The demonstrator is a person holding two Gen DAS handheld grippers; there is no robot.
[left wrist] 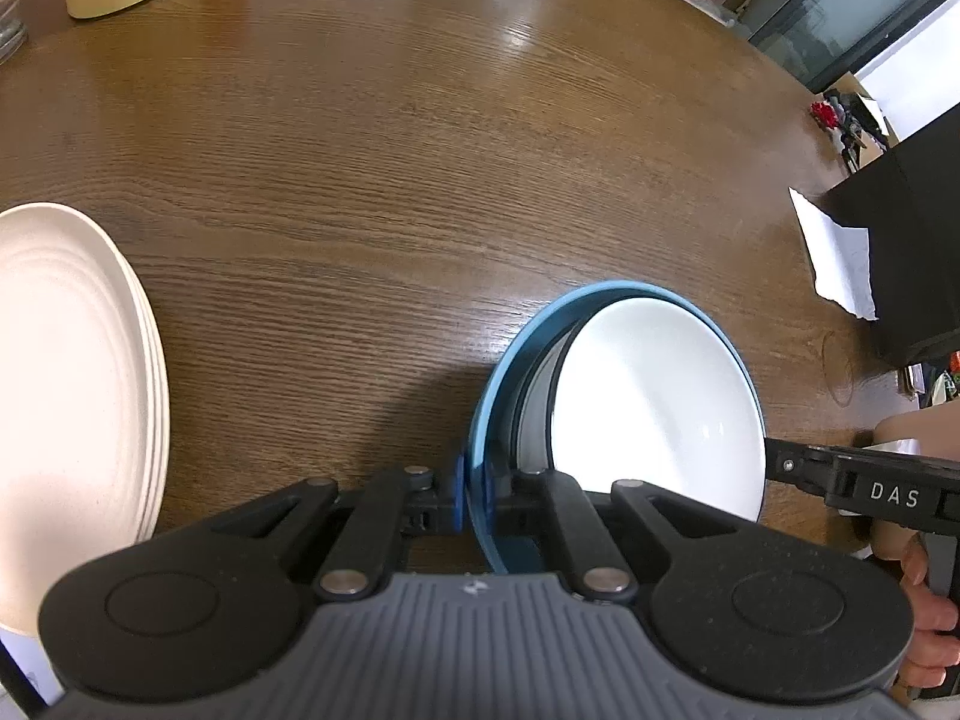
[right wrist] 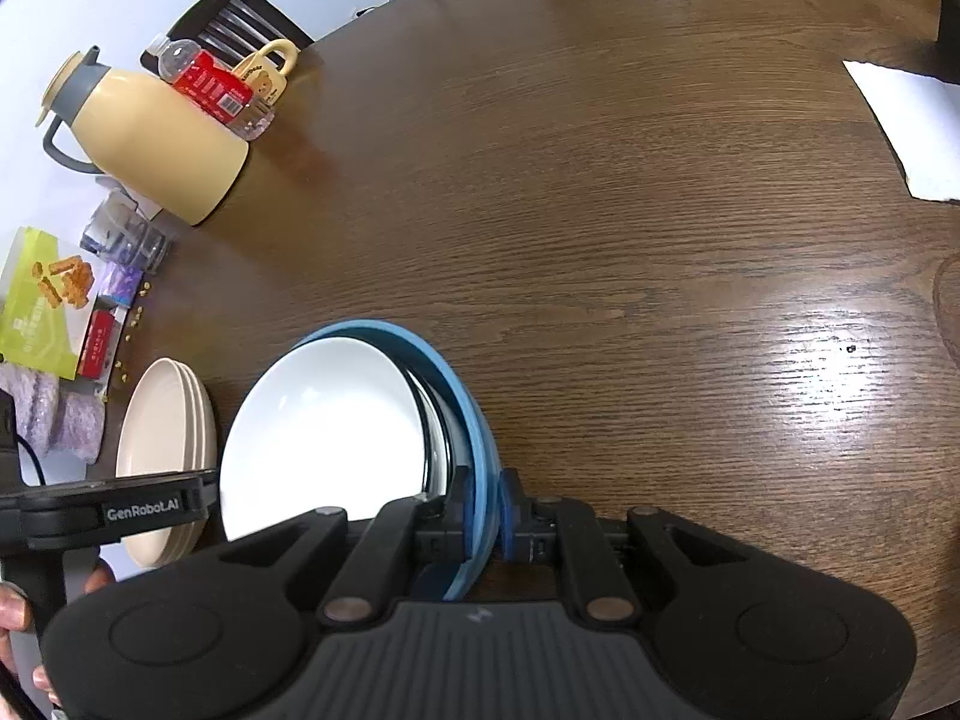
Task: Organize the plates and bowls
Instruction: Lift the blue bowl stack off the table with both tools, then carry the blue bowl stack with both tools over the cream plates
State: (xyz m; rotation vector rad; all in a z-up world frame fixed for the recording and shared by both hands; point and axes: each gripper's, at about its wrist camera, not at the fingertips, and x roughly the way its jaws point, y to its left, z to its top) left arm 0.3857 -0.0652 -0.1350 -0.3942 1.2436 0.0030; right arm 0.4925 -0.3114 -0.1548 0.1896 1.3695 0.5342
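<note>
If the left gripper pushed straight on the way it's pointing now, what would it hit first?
The left gripper is already shut on the blue bowl's rim, so that bowl is what it would push against at once. Beyond it, the line looks to run down into the wooden table, though depth is hard to judge.

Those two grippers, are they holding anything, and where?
Both the left gripper and right gripper pinch the blue bowl by its rim, on opposite sides.
</note>
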